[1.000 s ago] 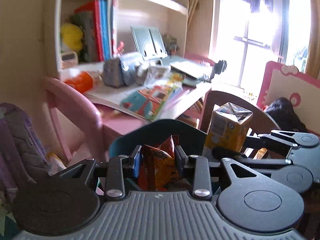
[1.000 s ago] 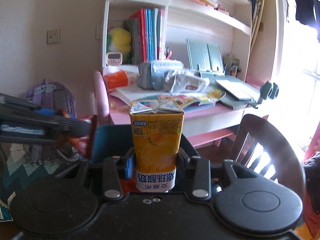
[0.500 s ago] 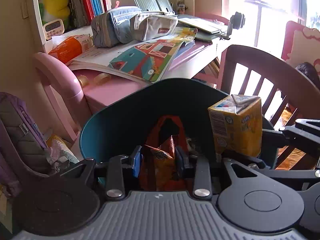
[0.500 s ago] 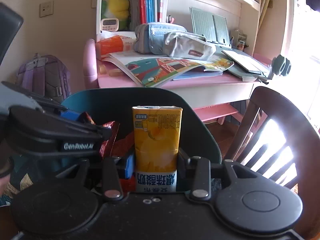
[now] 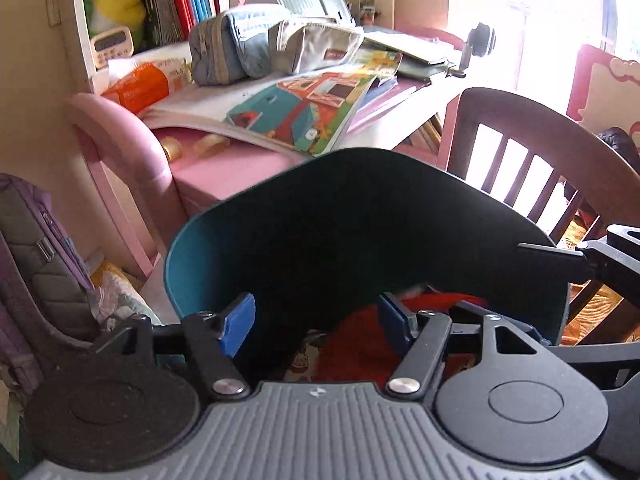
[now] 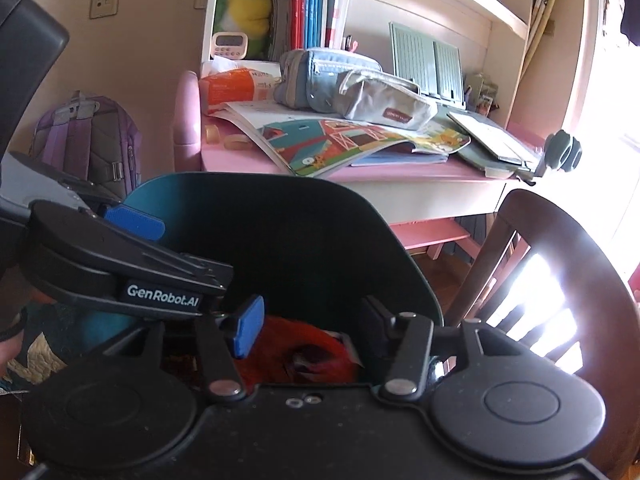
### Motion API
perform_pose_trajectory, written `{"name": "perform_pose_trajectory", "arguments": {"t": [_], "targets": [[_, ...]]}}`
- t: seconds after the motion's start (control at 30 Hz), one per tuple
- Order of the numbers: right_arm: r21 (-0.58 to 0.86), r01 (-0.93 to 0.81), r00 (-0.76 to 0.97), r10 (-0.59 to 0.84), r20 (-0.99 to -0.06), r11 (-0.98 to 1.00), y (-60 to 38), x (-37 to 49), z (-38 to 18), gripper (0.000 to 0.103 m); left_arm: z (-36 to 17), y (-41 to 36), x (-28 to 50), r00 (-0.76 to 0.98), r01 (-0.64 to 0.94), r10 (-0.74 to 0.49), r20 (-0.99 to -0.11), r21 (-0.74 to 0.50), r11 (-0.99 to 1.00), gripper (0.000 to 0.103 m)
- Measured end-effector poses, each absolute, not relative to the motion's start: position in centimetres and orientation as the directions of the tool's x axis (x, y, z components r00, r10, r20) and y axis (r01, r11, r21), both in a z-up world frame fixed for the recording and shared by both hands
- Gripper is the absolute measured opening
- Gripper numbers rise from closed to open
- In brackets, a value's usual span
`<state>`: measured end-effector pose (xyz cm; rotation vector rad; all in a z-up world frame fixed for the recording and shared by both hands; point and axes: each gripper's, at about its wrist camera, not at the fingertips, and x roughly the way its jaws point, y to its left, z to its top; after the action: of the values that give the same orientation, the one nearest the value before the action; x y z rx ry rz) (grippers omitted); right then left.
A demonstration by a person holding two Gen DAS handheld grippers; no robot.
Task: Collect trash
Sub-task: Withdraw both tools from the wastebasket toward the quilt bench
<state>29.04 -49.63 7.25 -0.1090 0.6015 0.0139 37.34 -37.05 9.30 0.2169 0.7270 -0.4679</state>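
Red snack wrapper [image 5: 360,344] lying inside teal bin [image 5: 188,256].

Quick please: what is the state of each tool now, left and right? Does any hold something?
Left tool: open, just opened, holding nothing, above the teal bin.
Right tool: open, just opened, holding nothing, above the same bin.

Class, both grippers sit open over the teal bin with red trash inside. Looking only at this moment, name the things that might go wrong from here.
1. The left gripper and right gripper crowd the same teal bin; in the right wrist view the left gripper's arm crosses close by, so pulling out carelessly may make them collide.
2. Both hang low inside the rim; a finger could catch the wall and tip the bin.
3. The red wrapper lies right under the open jaws and might snag.
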Motion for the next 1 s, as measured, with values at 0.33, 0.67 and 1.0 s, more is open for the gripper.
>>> {"name": "perform_pose_trajectory", "arguments": {"t": [0.33,0.67,1.0], "targets": [[-0.098,-0.084,0.853,0.021,-0.521,0.992,-47.9,25.8,9.6,0.059,12.2,-32.8,34.1,0.7,0.476,-0.355,-0.619,0.035,0.879,0.08],[-0.068,-0.196,0.869,0.142,-0.473,0.978,-42.8,21.9,12.2,0.06,14.5,-24.8,28.9,0.734,0.454,-0.38,-0.563,-0.009,0.891,0.082],[-0.057,-0.388,0.806,0.309,-0.504,0.92,-33.7,20.1,11.1,0.062,14.0,-14.3,23.8,0.784,0.386,-0.337,-0.521,-0.016,0.922,0.087]]}}
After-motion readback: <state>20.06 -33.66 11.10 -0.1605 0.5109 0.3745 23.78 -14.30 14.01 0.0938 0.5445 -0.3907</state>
